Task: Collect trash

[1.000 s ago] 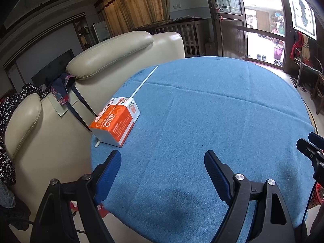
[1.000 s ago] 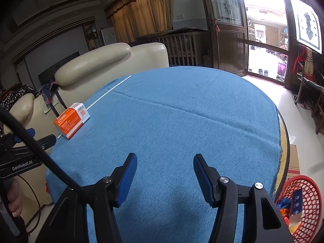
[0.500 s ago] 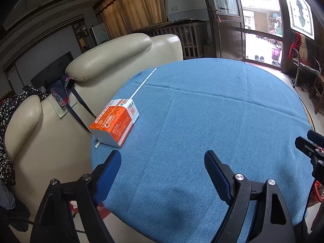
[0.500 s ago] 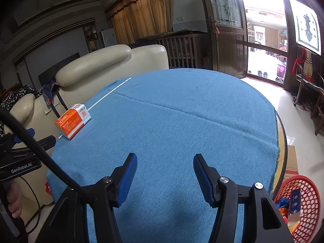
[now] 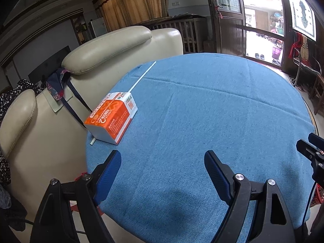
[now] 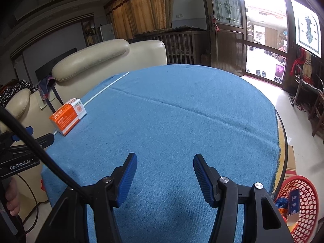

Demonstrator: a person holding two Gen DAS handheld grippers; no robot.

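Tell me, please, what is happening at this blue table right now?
A person is collecting trash with a hand-held gripper in each hand. The left hand-held gripper and the right hand-held gripper are both open and empty above the blue tablecloth. An orange and white carton lies near the table's left edge on a long white stick, untouched. A red basket beside the table already holds some items.

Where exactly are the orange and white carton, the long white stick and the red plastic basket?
Orange and white carton [image 5: 110, 117], left wrist view, on its orange top face.
Long white stick [image 5: 141, 78], left wrist view, mid-length beyond the carton.
Red plastic basket [image 6: 309, 218], right wrist view, on its lattice wall.
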